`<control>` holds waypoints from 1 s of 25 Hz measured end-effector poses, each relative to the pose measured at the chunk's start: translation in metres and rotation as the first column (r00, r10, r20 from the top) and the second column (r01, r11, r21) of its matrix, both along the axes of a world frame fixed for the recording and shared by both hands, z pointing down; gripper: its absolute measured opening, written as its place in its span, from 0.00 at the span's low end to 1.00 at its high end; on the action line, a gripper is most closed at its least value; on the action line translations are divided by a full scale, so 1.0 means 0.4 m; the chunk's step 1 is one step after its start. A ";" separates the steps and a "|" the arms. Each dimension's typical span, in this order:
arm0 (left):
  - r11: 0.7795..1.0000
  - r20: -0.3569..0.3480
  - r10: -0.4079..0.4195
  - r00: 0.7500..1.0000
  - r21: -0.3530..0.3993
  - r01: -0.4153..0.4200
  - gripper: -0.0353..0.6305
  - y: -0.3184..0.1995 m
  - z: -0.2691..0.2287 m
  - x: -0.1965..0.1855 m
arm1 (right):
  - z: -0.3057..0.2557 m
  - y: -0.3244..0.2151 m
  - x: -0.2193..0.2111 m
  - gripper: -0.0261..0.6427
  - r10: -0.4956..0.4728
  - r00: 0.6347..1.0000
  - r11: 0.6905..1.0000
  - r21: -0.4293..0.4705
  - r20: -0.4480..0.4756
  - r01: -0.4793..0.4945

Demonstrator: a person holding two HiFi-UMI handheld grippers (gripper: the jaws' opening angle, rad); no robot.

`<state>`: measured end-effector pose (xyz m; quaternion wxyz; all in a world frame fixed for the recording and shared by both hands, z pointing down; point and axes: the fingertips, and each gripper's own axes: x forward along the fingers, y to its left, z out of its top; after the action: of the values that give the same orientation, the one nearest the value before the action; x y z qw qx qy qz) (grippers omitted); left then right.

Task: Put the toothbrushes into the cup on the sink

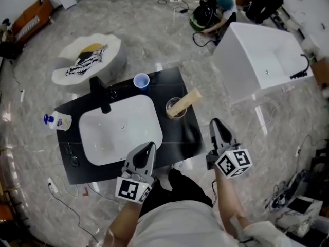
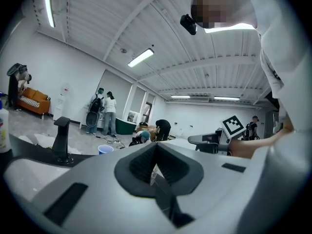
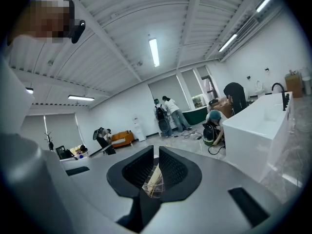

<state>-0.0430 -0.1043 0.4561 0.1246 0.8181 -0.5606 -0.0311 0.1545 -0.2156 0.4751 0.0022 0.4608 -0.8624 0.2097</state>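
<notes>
standing soap bottle [image 1: 55,121]: white with a blue pump, at 9 o'clock of the basin, on the left end of the black counter [image 1: 175,78].
faucet [image 1: 100,92]: black, at 11 o'clock of the basin, on the counter.
basin [image 1: 113,133]: white, sunk into the counter.
blue cup [image 1: 141,81]: at 1 o'clock of the basin, near the counter's far edge, apart from the clear cup.
left gripper [image 1: 148,147]: at 4 o'clock, over the basin's near right corner; jaws pressed together, nothing between them.
clear cup [image 1: 174,108]: at 2 o'clock, on the counter just beside the basin.
toothbrushes [image 1: 187,101]: a pale wood-coloured bundle in the clear cup, leaning out towards 2 o'clock.
right gripper [image 1: 216,122]: at 3 o'clock, past the counter's right edge in the head view, apart from the clear cup; jaws drawn in to a narrow slit, gripping nothing.
bathtub [image 1: 257,60]: white, at 2 o'clock, on the floor beyond the counter.
</notes>
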 end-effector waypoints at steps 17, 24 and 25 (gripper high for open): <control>0.995 -0.002 0.027 1.000 0.095 -0.027 0.06 0.052 -0.113 -0.006 | -0.164 0.074 -0.035 0.12 0.001 0.999 0.993 0.118 -0.042 0.004; 0.994 -0.005 0.016 1.000 0.112 -0.015 0.06 0.081 -0.133 -0.032 | -0.215 0.095 -0.074 0.12 -0.019 0.998 0.986 0.162 -0.059 0.028; 0.993 -0.004 0.014 1.000 0.114 -0.014 0.06 0.084 -0.134 -0.036 | -0.219 0.098 -0.080 0.12 -0.022 0.998 0.985 0.168 -0.064 0.032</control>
<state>-0.0575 -0.0708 0.4025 0.0793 0.8277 -0.5519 -0.0640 0.1226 -0.1763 0.3874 -0.0072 0.4538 -0.8828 0.1213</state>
